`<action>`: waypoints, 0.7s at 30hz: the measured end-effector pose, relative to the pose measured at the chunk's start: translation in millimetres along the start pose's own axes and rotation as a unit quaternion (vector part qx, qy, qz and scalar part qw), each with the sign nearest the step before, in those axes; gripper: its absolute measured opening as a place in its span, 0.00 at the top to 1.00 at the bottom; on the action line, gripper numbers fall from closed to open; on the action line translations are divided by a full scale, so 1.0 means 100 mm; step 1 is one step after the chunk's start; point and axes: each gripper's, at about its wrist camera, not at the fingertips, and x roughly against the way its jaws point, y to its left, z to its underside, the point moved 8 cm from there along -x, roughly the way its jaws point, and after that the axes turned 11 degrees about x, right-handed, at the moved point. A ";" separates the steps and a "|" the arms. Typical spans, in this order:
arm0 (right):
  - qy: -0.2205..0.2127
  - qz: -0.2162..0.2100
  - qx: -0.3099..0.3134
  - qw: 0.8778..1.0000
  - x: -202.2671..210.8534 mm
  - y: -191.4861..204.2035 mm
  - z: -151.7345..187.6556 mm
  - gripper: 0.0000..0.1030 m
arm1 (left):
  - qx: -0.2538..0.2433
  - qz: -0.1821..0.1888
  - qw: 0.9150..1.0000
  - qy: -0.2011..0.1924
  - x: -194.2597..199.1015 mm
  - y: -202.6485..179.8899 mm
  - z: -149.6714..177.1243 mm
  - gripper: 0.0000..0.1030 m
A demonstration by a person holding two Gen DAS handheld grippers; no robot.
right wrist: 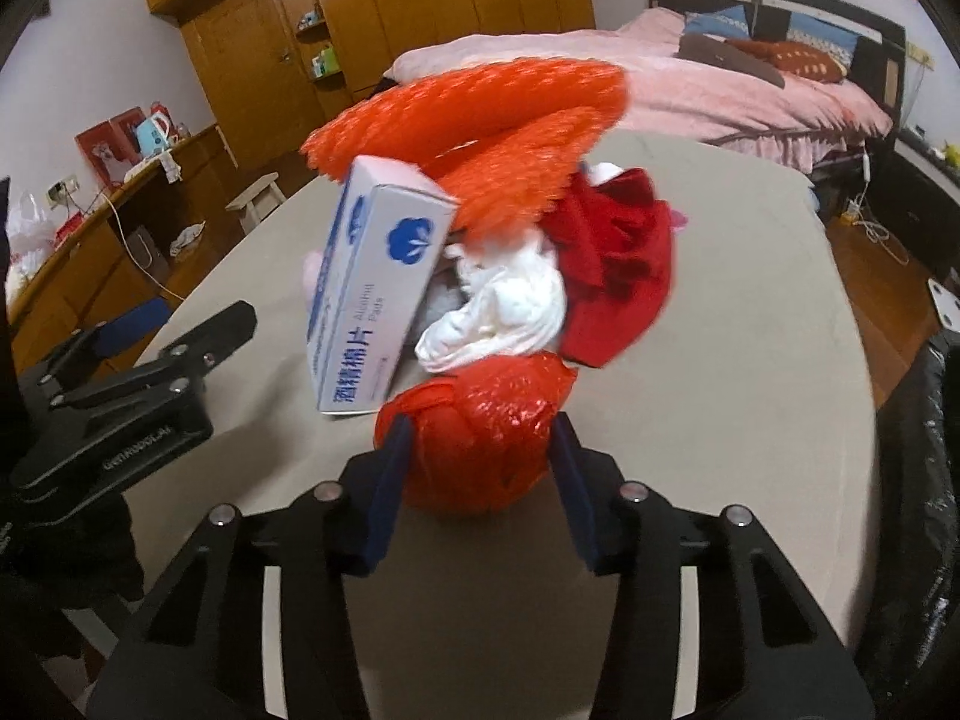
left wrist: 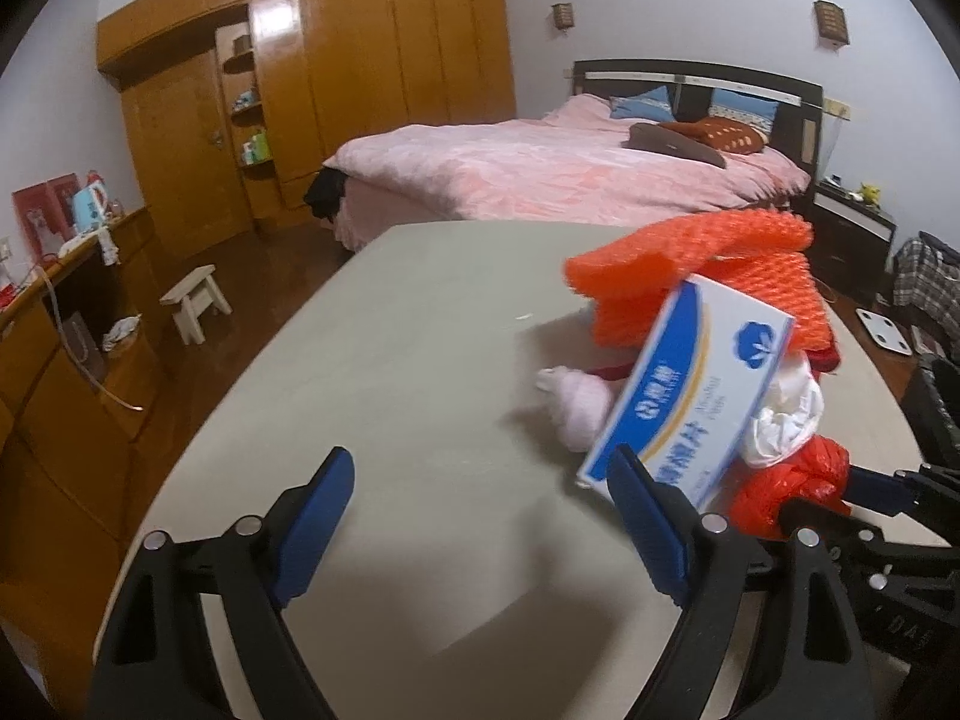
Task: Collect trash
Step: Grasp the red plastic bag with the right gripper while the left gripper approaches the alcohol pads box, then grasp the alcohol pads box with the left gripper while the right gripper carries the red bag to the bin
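Your right hand-held gripper (right wrist: 480,450) clamps the red plastic bag (right wrist: 480,432); squeeze firmly before lifting off the counter (right wrist: 720,420). Your left hand-held gripper (left wrist: 480,516) stands apart, empty.

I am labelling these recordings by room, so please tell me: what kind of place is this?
Most likely a bedroom in a home. A bed with pink bedding and pillows stands against the far wall, a large wooden wardrobe fills the corner, and a nightstand sits beside the bed.
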 end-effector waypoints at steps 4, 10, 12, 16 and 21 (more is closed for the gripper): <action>-0.002 0.021 -0.010 1.000 0.12 -0.19 0.02 0.58 | -0.010 0.034 0.999 0.007 -0.02 -0.21 0.01 0.14; 0.000 0.046 -0.031 0.998 0.19 -0.49 0.06 0.59 | -0.027 0.068 0.997 0.012 -0.13 -0.47 0.00 0.07; -0.002 0.049 -0.034 0.998 0.20 -0.56 0.05 0.59 | -0.034 0.077 0.996 0.012 -0.18 -0.54 -0.03 0.07; 0.000 0.050 -0.036 0.998 0.20 -0.62 0.05 0.59 | -0.050 0.096 0.994 0.012 -0.21 -0.67 -0.07 0.07; 0.000 0.046 -0.037 0.998 0.20 -0.63 0.04 0.59 | -0.055 0.113 0.992 0.016 -0.19 -0.78 -0.06 0.07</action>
